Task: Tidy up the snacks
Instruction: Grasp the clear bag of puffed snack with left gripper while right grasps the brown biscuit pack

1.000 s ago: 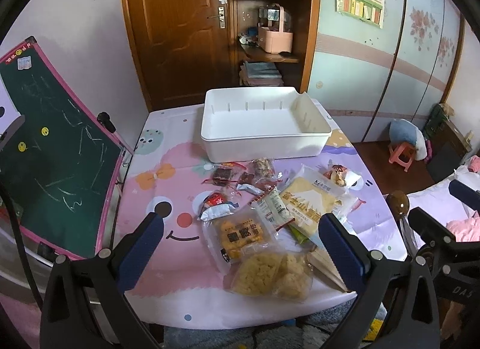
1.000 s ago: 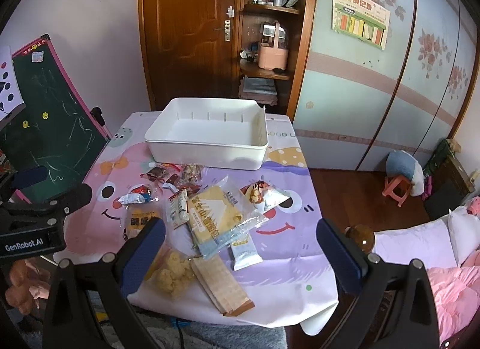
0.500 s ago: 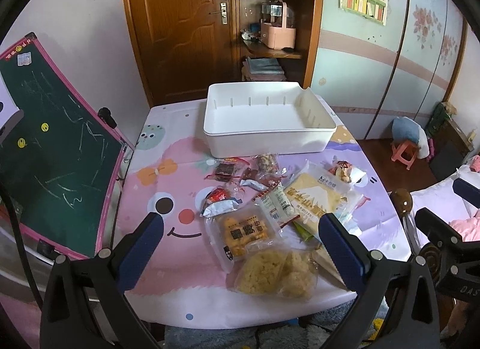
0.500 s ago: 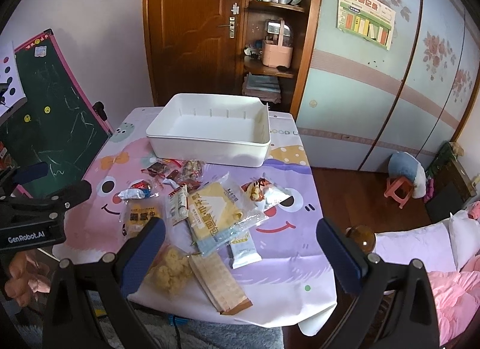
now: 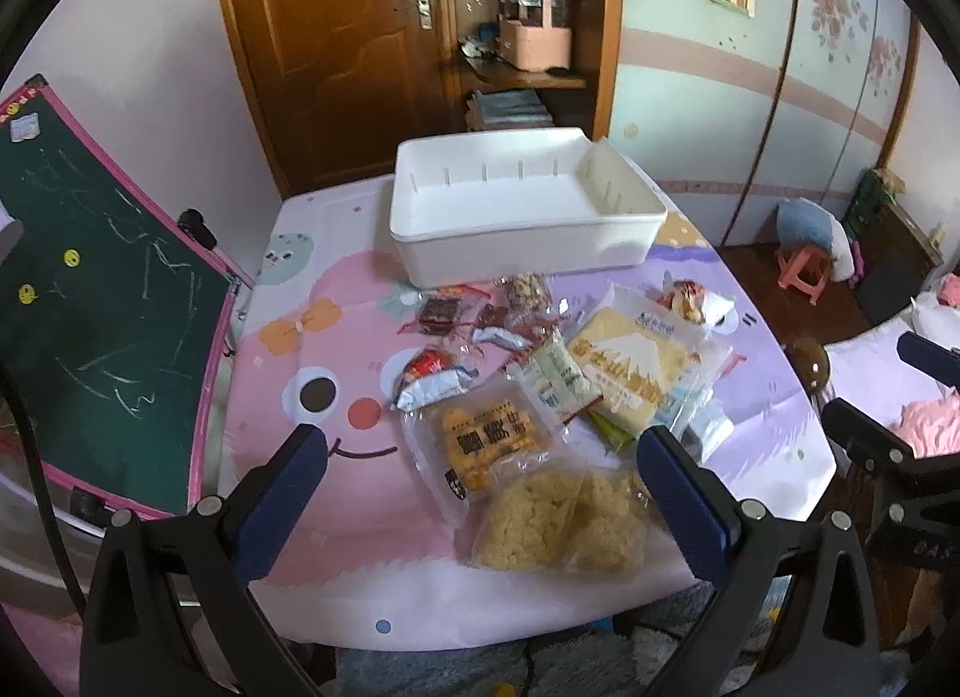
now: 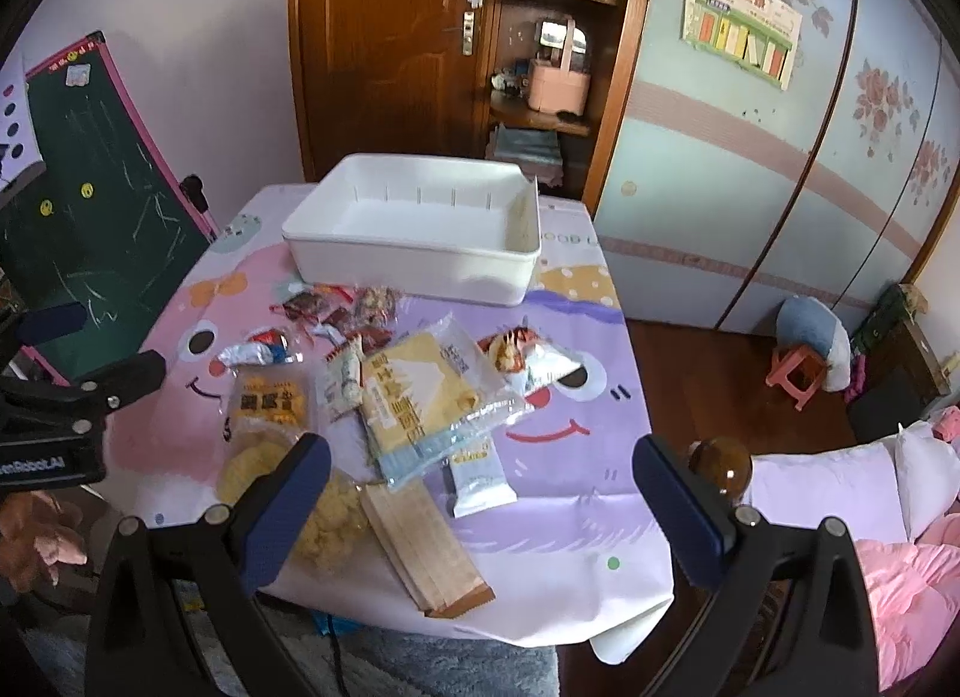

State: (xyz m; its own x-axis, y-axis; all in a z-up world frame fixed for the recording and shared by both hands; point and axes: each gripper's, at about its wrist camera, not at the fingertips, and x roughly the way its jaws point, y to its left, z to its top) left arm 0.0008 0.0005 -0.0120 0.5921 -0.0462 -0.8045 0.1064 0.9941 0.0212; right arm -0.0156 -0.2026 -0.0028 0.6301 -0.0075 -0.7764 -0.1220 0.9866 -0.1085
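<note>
A loose heap of snack packets [image 5: 540, 385] lies on the near half of the table's cartoon-print cloth [image 5: 312, 349], just in front of a white plastic bin [image 5: 522, 205] that sits at the far end with nothing visible inside. In the heap, a large yellow-and-white bag [image 6: 414, 391] lies toward the right, overlapping a narrow white sachet [image 6: 343, 379] on its left. A clear bag of yellow biscuits with dark lettering [image 5: 489, 439] lies left of centre, and two clear bags of pale puffed pieces [image 5: 558, 511] rest at the near edge. A flat tan packet [image 6: 429, 547] pokes over the near edge, with a small pale-blue packet [image 6: 480, 472] beside it. Small red and brown wrapped sweets [image 5: 456, 313] are scattered nearest the bin — a silver-ended wrapper [image 5: 429, 376] lies just in front of them.

The left gripper [image 5: 480, 457] hangs over the near part of the heap, jaws spread wide and holding nothing. The right gripper [image 6: 480, 475] hangs to the right, likewise wide apart and empty.

A green chalkboard [image 5: 90, 301] leans at the left, and a wooden door [image 6: 384, 37] stands behind.
</note>
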